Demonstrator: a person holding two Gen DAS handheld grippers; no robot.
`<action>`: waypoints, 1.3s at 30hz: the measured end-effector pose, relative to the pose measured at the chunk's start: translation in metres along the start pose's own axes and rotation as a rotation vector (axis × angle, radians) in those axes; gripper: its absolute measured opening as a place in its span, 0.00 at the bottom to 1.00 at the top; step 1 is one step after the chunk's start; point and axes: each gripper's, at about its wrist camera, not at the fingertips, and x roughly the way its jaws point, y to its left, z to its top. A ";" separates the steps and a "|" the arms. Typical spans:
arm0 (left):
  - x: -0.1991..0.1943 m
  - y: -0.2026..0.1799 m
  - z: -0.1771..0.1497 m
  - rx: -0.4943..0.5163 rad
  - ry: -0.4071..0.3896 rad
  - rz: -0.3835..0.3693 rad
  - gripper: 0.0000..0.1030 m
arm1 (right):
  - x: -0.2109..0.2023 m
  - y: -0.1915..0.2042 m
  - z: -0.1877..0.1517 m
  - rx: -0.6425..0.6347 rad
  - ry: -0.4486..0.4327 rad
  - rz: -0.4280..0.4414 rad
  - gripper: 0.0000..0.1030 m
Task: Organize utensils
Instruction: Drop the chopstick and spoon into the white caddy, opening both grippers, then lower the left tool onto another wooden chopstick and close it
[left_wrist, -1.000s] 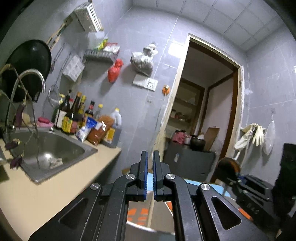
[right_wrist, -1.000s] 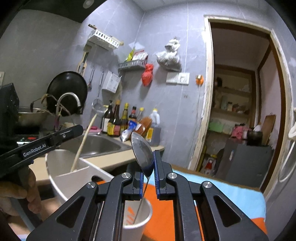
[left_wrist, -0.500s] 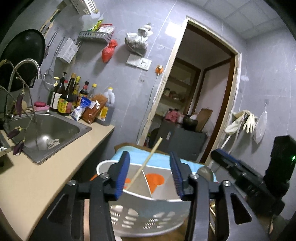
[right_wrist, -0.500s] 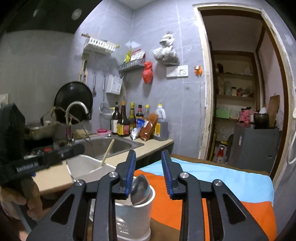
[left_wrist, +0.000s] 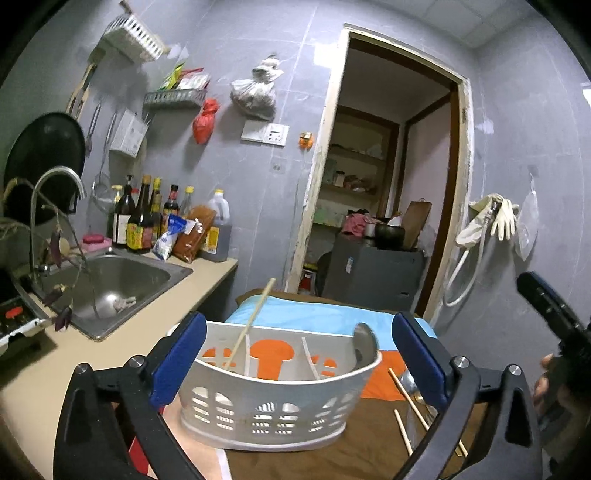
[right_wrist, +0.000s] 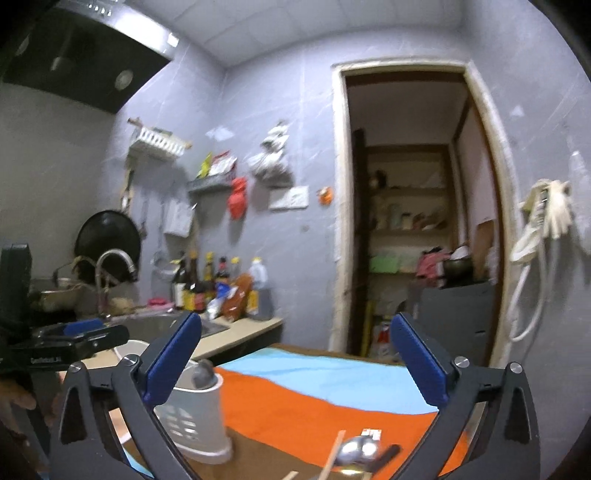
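Note:
A white slotted utensil holder (left_wrist: 273, 398) with three compartments stands on the cloth-covered table. One chopstick (left_wrist: 251, 325) leans in its left compartment and a metal spoon (left_wrist: 364, 345) stands in its right one. My left gripper (left_wrist: 299, 362) is wide open, its blue pads either side of the holder, touching nothing. In the right wrist view the holder (right_wrist: 192, 413) is at lower left with the spoon bowl (right_wrist: 203, 374) showing. My right gripper (right_wrist: 295, 365) is wide open and empty. Loose chopsticks (left_wrist: 406, 395) and a spoon (right_wrist: 360, 450) lie on the table.
The table cloth (right_wrist: 332, 402) is orange, blue and brown. To the left are a counter with a steel sink (left_wrist: 110, 280), a tap (left_wrist: 55, 192) and sauce bottles (left_wrist: 147, 218). A doorway (left_wrist: 384, 184) opens behind the table.
My right gripper let go of the spoon into the holder's right compartment, opened wide and moved away to the right. My left gripper opened from shut and drew back from the holder.

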 end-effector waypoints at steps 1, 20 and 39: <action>-0.002 -0.007 -0.001 0.013 -0.004 -0.002 0.96 | -0.006 -0.004 0.001 -0.006 -0.007 -0.016 1.00; 0.013 -0.099 -0.047 0.161 0.107 -0.132 0.96 | -0.055 -0.070 -0.037 -0.009 0.072 -0.163 1.00; 0.069 -0.123 -0.090 0.215 0.447 -0.177 0.95 | -0.003 -0.090 -0.110 0.151 0.540 -0.038 0.72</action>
